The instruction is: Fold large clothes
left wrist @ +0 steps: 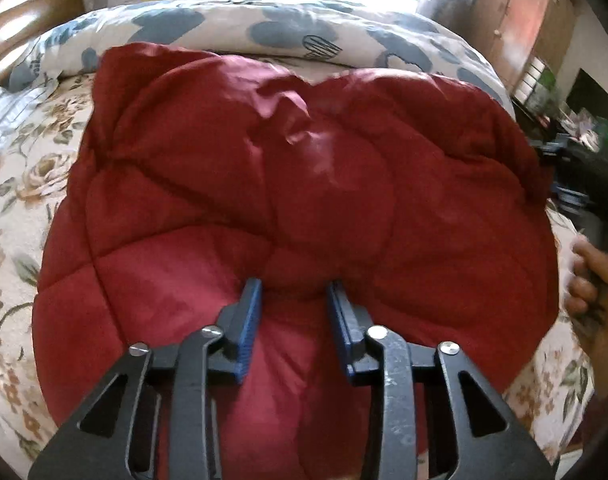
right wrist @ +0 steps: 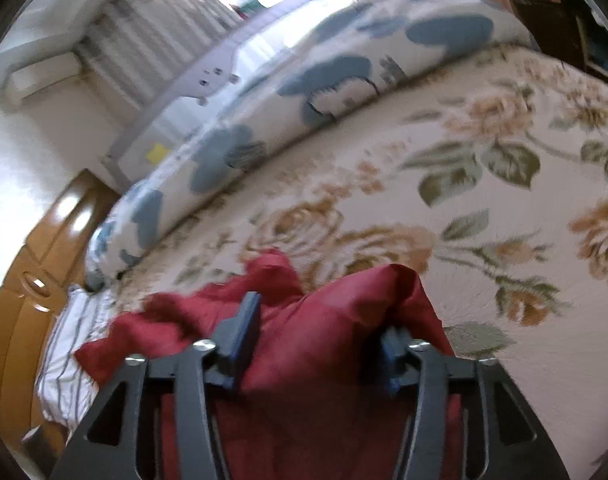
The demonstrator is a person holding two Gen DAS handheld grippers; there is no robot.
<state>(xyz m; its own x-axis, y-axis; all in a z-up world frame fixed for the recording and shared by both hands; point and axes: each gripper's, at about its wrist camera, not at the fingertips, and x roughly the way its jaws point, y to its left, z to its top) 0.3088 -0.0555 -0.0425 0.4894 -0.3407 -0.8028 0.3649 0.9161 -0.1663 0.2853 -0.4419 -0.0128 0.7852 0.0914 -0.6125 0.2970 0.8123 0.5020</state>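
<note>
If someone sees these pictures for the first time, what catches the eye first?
The puffy red quilted jacket dominates, spread over the rose-patterned bedspread. Behind it, along the far side of the bed, lies a white duvet with blue blotches. The left gripper sits on the jacket's near part, and red fabric bunches between the right gripper fingers.

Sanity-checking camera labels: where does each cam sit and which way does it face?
Left wrist: on the left hand-held gripper, angled down over the red quilted jacket on the floral bedsheet; its fingers and a hand show.
Right wrist: on the right hand-held gripper, tilted, facing across the bed; jacket fabric between its parted fingers.
Shared: jacket, bedsheet, blue-patterned duvet.
</note>
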